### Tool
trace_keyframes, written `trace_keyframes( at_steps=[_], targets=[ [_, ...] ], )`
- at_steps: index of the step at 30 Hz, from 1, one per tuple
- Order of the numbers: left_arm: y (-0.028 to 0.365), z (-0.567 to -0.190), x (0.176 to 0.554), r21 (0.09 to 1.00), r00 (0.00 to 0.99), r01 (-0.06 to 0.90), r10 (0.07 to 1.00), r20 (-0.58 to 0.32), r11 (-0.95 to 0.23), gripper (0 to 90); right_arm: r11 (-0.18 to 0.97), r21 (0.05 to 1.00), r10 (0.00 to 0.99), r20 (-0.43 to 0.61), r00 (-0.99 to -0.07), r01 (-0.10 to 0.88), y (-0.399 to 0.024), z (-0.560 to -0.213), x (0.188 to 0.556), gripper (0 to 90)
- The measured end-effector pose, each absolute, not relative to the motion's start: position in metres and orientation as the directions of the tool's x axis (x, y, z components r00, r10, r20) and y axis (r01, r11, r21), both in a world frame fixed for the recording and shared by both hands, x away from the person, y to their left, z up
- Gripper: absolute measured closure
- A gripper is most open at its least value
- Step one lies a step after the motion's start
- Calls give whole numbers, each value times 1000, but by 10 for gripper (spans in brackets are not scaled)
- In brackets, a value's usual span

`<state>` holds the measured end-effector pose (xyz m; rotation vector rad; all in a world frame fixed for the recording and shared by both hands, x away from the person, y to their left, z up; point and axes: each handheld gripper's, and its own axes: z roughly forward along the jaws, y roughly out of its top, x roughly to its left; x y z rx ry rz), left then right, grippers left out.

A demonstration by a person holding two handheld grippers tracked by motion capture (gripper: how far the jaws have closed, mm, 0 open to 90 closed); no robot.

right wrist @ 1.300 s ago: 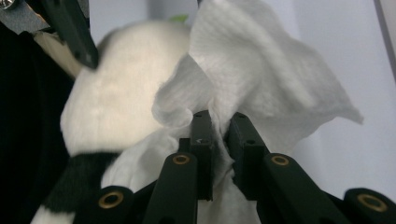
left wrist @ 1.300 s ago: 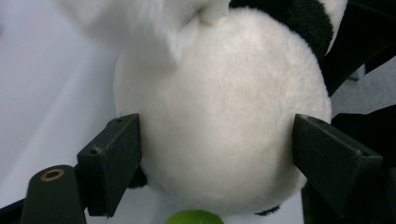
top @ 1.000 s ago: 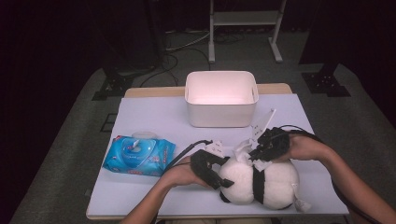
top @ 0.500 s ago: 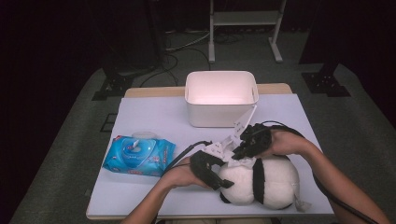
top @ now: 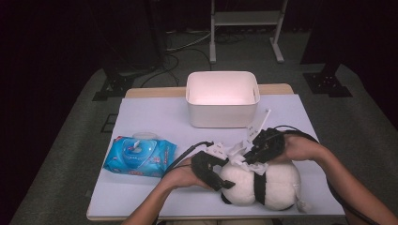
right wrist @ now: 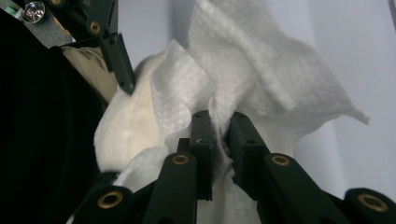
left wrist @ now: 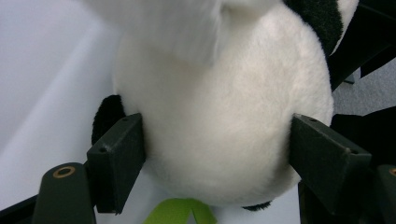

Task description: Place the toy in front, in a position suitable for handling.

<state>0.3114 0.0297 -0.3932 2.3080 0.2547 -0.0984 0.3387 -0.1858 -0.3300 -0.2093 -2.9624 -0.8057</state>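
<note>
Panda point(top: 263, 183) lies at the table's point(top: 155, 192) near edge, right of the wipes pack point(top: 140, 154). Left claw point(left wrist: 215, 154) clamps its white head from both sides. Right claw point(right wrist: 220, 140) pinches a white wipe point(right wrist: 261, 74) against the plush, in front of the bin point(top: 222, 98).

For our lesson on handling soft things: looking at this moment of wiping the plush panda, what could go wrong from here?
1. The right gripper pinches only a fold of the wet wipe, so it may slip free while rubbing.
2. The left gripper squeezes the plush panda's rounded, yielding head, which could pop out.
</note>
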Motion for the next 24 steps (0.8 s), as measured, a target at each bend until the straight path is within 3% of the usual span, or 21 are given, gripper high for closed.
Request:
trace_keyframes(
  at_steps=[8,18,24],
  targets=[
    [25,-391,313,707,980,197,151,-127,-679,207,829,530,145,101,-984,176,-203,-333,333,801],
    [25,-391,315,696,981,192,144,-128,-691,197,835,541,72,68,-995,98,-175,-330,327,801],
    [24,-390,315,696,981,196,146,-131,-691,195,844,522,108,51,-993,119,-196,-329,322,801]
  ],
)
